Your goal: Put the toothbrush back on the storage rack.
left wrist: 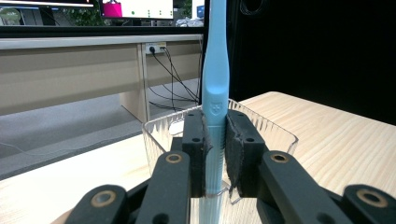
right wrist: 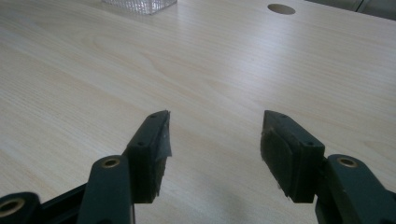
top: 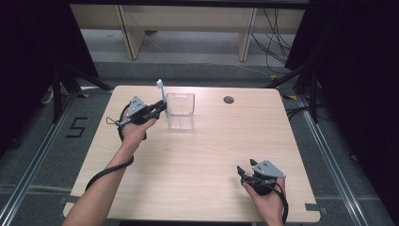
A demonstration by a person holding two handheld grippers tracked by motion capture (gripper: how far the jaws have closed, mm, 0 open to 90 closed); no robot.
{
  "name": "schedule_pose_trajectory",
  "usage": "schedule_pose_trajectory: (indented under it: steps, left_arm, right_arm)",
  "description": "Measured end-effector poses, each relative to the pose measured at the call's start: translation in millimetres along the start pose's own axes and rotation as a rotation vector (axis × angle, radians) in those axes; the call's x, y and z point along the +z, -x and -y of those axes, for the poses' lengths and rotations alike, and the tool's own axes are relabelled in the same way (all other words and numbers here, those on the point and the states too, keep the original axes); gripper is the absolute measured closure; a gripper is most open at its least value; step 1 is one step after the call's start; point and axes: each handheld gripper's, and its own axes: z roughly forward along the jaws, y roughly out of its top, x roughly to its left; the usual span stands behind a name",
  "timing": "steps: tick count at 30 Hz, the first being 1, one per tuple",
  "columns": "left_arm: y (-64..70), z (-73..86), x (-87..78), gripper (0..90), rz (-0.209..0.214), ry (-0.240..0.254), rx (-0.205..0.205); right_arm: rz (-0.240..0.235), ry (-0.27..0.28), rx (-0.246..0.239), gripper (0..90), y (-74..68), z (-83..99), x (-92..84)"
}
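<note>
At the table's (top: 197, 169) near edge, the right gripper (top: 245, 170) rests with jaws apart, holding nothing. Farther off, the left gripper (top: 160, 108) clamps a light blue toothbrush (left wrist: 215, 93) upright at the rim of a clear plastic cup (top: 180, 111). To finish cleanly, the brush should probably stay vertical, clear the rim, and be released only once low inside.

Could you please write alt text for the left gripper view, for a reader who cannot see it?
The left gripper has its two black jaws shut on a light blue toothbrush, held upright at the near rim of a clear ribbed plastic container on a pale wooden table. Behind are a grey floor and cables.
</note>
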Motion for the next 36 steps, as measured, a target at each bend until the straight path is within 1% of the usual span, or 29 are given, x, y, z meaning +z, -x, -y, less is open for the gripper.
schedule_pose_trajectory:
  steps: [4, 5, 13, 14, 15, 17, 18, 19, 20, 21, 22, 24, 25, 26, 27, 28, 29, 30, 31, 34, 36]
  left_arm:
    - [0.5, 0.8, -0.2, 78.0, 0.000, -0.006, 0.005]
    - [0.5, 0.9, -0.3, 78.0, -0.001, -0.007, 0.005]
    - [0.8, 3.9, -0.5, 78.0, 0.000, -0.015, 0.004]
    - [0.7, 4.2, -0.6, 78.0, -0.001, -0.016, 0.003]
    - [0.8, 4.4, -0.6, 78.0, -0.002, -0.017, 0.002]
    - [0.8, 4.7, -0.7, 78.0, -0.002, -0.017, 0.000]
    - [0.7, 4.9, -0.6, 78.0, -0.002, -0.018, 0.001]
    - [0.4, 5.4, -0.7, 78.0, -0.001, -0.020, 0.004]
    - [0.8, 6.0, -0.6, 78.0, -0.002, -0.021, 0.001]
    - [0.9, 6.7, -0.8, 78.0, -0.002, -0.024, 0.000]
    - [0.8, 7.4, -0.8, 78.0, -0.001, -0.023, 0.001]
    - [0.9, 8.5, -0.8, 78.0, -0.001, -0.027, 0.001]
    - [1.0, 9.2, -0.8, 78.0, -0.001, -0.025, -0.003]
    - [1.2, 9.6, -0.8, 78.0, -0.002, -0.027, -0.005]
    - [1.2, 9.8, -0.9, 78.0, -0.002, -0.028, -0.003]
    - [1.1, 9.9, -0.9, 78.0, -0.002, -0.029, -0.003]
    - [1.0, 9.8, -0.9, 78.0, -0.002, -0.028, -0.003]
    - [1.0, 9.8, -0.9, 78.0, -0.002, -0.028, -0.003]
    - [0.9, 9.7, -1.0, 78.0, -0.002, -0.029, -0.003]
    - [0.9, 9.7, -1.1, 78.0, -0.002, -0.029, -0.004]
    - [0.8, 9.9, -1.3, 78.0, -0.002, -0.032, 0.000]
  right_arm:
    - [0.002, 0.003, 0.000, 43.3, -0.2, 0.3, 0.5]
    - [-0.013, -0.005, 0.016, 43.3, -1.3, 0.4, 1.0]
    - [-0.017, -0.004, 0.016, 43.3, -1.5, 0.1, 1.7]
    - [-0.017, -0.003, 0.006, 43.3, -1.0, 0.0, 1.8]
    - [-0.008, -0.009, 0.033, 43.3, -2.7, 0.3, 0.9]
    - [-0.008, -0.010, 0.034, 43.3, -2.7, 0.4, 0.9]
    - [-0.010, -0.005, 0.021, 43.3, -1.7, 0.2, 1.3]
    - [-0.006, -0.009, 0.038, 43.3, -3.2, 0.4, 0.8]
    - [-0.007, 0.003, 0.010, 43.2, -1.1, 0.4, 1.8]
    - [-0.014, -0.007, 0.032, 43.3, -2.5, 0.6, 1.4]
    - [-0.003, 0.003, 0.001, 43.3, -0.8, 0.4, 1.7]
    - [-0.009, -0.008, 0.027, 43.3, -2.3, 0.4, 1.1]
    - [-0.006, -0.019, 0.055, 43.2, -4.5, 0.5, 0.0]
    - [-0.010, -0.005, 0.020, 43.3, -1.7, 0.3, 1.1]
    - [-0.010, -0.007, 0.025, 43.3, -2.0, 0.3, 1.0]
    - [-0.014, -0.004, 0.012, 43.3, -1.4, 0.2, 1.4]
    - [-0.014, -0.004, 0.013, 43.3, -1.5, 0.3, 1.5]
    - [-0.004, 0.002, -0.004, 43.3, -0.3, 0.2, 1.4]
    - [0.000, -0.001, 0.003, 43.3, -0.7, 0.3, 1.1]
    - [0.000, 0.000, 0.003, 43.3, -0.7, 0.2, 1.1]
    - [-0.003, 0.005, -0.011, 43.3, -0.1, 0.1, 1.6]
